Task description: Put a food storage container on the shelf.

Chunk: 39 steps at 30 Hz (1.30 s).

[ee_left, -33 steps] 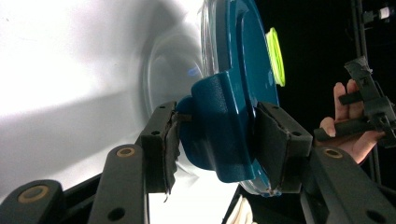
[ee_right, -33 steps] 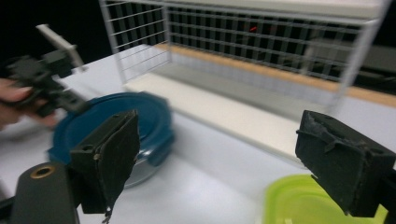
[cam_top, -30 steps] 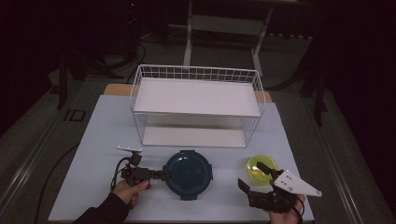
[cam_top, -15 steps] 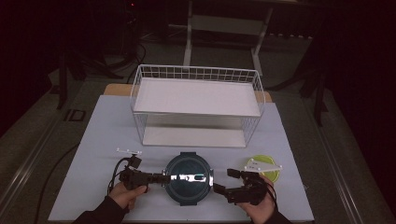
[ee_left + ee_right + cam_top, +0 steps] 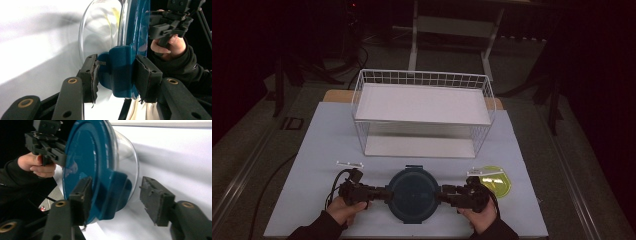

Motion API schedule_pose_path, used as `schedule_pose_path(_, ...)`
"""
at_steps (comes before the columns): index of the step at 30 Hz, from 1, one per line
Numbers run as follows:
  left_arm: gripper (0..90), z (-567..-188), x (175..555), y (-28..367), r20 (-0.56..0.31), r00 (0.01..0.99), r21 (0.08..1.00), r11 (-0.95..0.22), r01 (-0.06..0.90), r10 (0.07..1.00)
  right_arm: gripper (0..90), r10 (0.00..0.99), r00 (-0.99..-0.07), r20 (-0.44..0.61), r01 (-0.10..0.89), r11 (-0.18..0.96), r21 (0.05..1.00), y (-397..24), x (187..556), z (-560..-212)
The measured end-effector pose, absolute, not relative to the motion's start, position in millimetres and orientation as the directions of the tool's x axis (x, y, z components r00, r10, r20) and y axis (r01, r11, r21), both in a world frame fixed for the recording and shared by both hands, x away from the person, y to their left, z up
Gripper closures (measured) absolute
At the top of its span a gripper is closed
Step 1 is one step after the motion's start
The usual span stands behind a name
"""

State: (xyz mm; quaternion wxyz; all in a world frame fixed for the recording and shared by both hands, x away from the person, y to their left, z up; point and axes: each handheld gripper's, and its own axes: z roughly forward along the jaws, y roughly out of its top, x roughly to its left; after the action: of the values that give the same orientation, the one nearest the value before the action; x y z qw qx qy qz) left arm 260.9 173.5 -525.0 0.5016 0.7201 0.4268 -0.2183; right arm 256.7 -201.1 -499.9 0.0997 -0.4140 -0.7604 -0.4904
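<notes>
Teal lid (image 5: 413, 194), clear bowl (image 5: 100, 27), white wire rack (image 5: 422, 112), yellow dish (image 5: 495, 181), black tongs (image 5: 371, 192).

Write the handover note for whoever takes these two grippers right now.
Left gripper: shut on the left clip tab of the teal-lidded glass container.
Right gripper: jaws have just been closing around the right clip tab; one pad is at the lid, the other is apart from the glass, so no grip yet.
Things: the container sits on the white table in front of the wire rack; a yellow-green dish lies beside the right hand.
Done: both grippers brought to opposite tabs, left grip made.
Left: probably finish closing the right gripper, then handle the container two-handed.
</notes>
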Motion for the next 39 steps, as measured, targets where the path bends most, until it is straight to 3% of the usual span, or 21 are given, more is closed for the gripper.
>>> schedule_pose_path(5, 56.0, -525, 259, 174, -0.738, 0.549, 0.543, -0.139, 0.828, 0.392, 53.9, 0.508, -0.627, 0.591, 0.75, 0.188, 0.634, -199, 257, -503)
schedule_pose_path(24, 56.7, -516, 246, 169, -0.714, 0.548, 0.556, -0.123, 0.822, 0.436, 55.8, 0.513, -0.601, 0.614, 0.763, 0.139, 0.631, -200, 250, -506)
schedule_pose_path(39, 56.8, -483, 242, 178, -0.692, 0.569, 0.604, -0.074, 0.793, 0.444, 56.0, 0.496, -0.618, 0.611, 0.751, 0.14, 0.646, -193, 251, -480)
